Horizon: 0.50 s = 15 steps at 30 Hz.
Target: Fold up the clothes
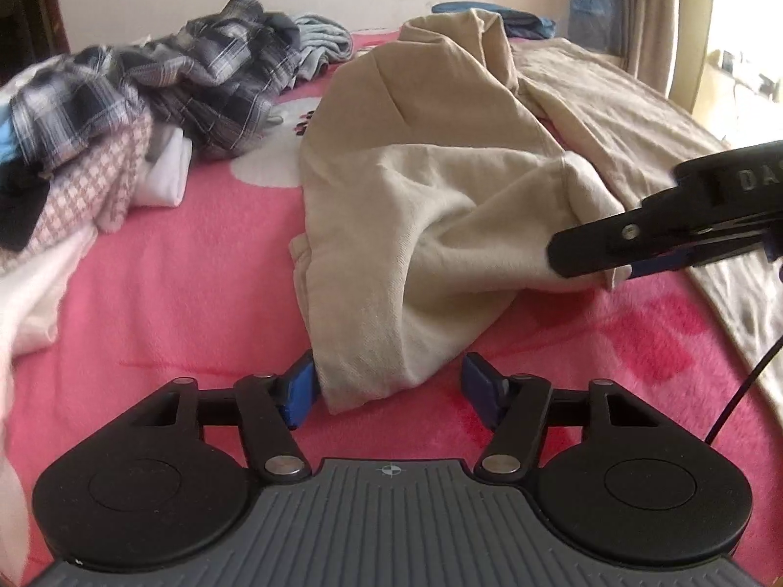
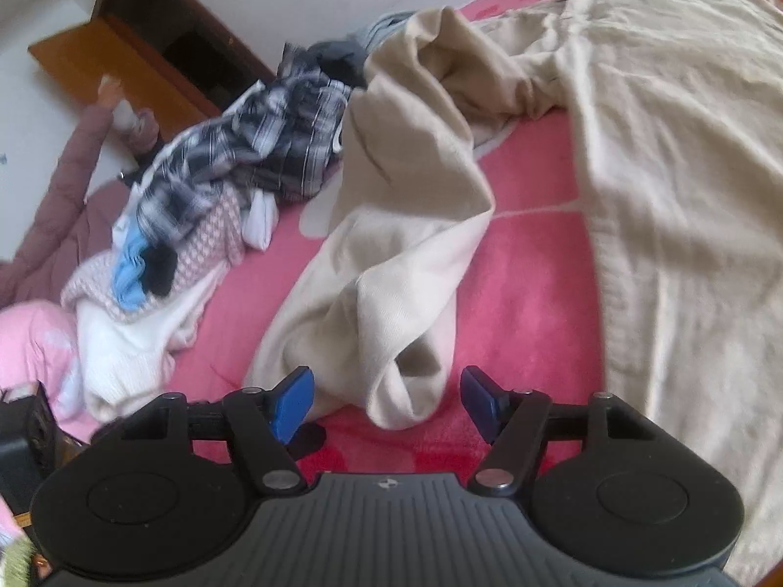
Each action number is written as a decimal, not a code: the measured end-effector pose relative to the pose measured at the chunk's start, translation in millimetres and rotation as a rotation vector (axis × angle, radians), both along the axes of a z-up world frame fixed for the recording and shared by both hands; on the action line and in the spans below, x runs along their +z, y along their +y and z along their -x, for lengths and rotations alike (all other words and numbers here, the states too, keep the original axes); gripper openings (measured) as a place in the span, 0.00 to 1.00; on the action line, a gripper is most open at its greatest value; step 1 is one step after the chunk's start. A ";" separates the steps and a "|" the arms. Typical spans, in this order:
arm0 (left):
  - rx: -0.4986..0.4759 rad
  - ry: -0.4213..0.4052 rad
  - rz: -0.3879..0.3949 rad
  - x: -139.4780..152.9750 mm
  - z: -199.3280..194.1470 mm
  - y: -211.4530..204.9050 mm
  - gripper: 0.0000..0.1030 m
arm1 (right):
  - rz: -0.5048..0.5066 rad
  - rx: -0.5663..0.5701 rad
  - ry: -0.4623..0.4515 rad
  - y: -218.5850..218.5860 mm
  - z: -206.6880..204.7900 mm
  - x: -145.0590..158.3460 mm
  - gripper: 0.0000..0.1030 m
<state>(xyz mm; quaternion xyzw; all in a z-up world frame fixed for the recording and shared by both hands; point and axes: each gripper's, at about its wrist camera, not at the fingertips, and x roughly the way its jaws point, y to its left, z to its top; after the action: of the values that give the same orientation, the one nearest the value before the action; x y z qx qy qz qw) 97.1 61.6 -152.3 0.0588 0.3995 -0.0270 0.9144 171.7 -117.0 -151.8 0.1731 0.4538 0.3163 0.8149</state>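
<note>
Left wrist view: both tools, left tool (image 1: 389, 386) and right tool (image 2: 386, 394), gape unclamped around the beige trousers (image 1: 406, 205); closing beside the plaid pile (image 1: 186, 73) may pinch only one layer

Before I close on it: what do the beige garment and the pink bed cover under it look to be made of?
Beige garment: looks like a soft, matte cotton knit, maybe fleece; faint diagonal weave lines show, and it drapes in thick, rounded folds. Pink bed cover: seems a plush, fuzzy blanket, probably synthetic fleece; its surface shows a short brushed nap with a printed pattern. Neither fibre can be confirmed by sight.
</note>
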 end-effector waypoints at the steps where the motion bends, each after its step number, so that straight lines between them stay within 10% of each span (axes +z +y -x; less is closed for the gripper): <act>1: 0.000 -0.004 -0.006 -0.3 0.1 -0.5 0.55 | 0.012 0.006 -0.007 3.1 1.1 -0.6 0.65; 9: 0.013 -0.044 -0.002 2.6 2.2 4.4 0.14 | 0.055 0.004 -0.025 8.8 5.8 -5.9 0.31; 15: 0.055 -0.129 0.097 37.6 15.9 25.8 0.10 | -0.065 0.021 -0.012 7.1 13.0 7.8 0.15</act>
<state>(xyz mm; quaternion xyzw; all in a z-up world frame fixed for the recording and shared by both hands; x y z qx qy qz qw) 81.1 87.4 -114.8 0.0053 0.3394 -0.0171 0.9405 158.6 -109.9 -144.0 0.1927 0.4400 0.3406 0.8083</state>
